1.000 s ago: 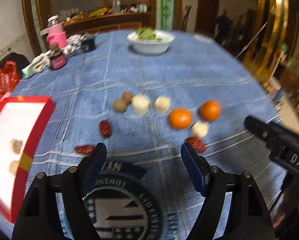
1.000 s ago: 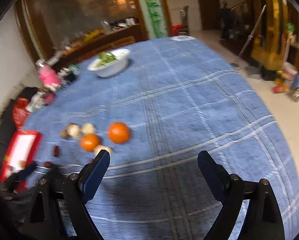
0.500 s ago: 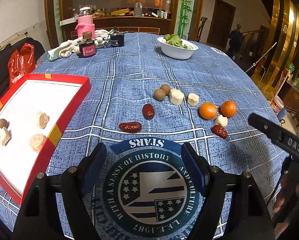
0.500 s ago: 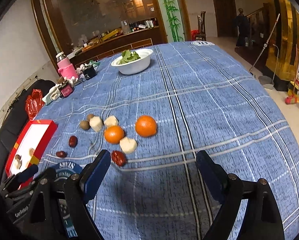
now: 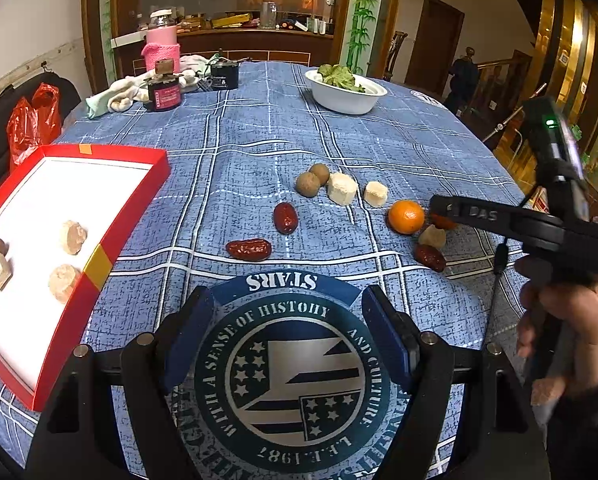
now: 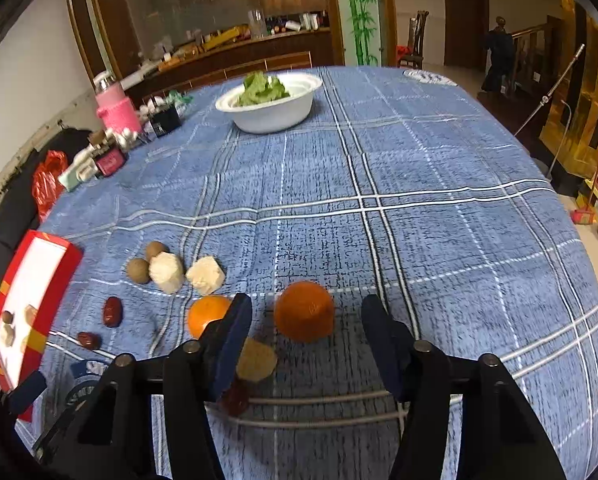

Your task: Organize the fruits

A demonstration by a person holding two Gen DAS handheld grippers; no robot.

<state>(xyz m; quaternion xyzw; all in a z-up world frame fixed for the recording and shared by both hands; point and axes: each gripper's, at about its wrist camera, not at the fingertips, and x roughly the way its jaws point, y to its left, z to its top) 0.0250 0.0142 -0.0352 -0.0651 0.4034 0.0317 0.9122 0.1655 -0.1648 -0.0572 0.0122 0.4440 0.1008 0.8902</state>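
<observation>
**Right wrist view: your right hand-held gripper frames an orange, nothing gripped**

Right wrist view shows you the round tabletop (image 6: 439,184) under its blue plaid cloth, with the fruit scattered on its near left part. At the left edge sits the flat red-rimmed box with a white floor (image 5: 111,236); it holds a few pale chunks and one small brown round fruit. Far across stands the white bowl of green leaves (image 6: 273,110).

Your right hand-held gripper (image 6: 307,340) has its jaws wide apart, and the larger round orange (image 6: 303,311) lies between the fingertips, touching neither as far as you can see. A second orange (image 6: 208,317) lies just left of the left finger, with a tan chunk (image 6: 257,360) and a dark red date (image 6: 235,397) near it.

Your left hand-held gripper (image 5: 289,332) also stands open, holding nothing, over the round printed emblem (image 5: 291,380). Two more wrinkled red dates (image 5: 248,249) lie ahead of it, with two brown round fruits (image 5: 307,184) and two white chunks (image 5: 342,189) beyond.
</observation>
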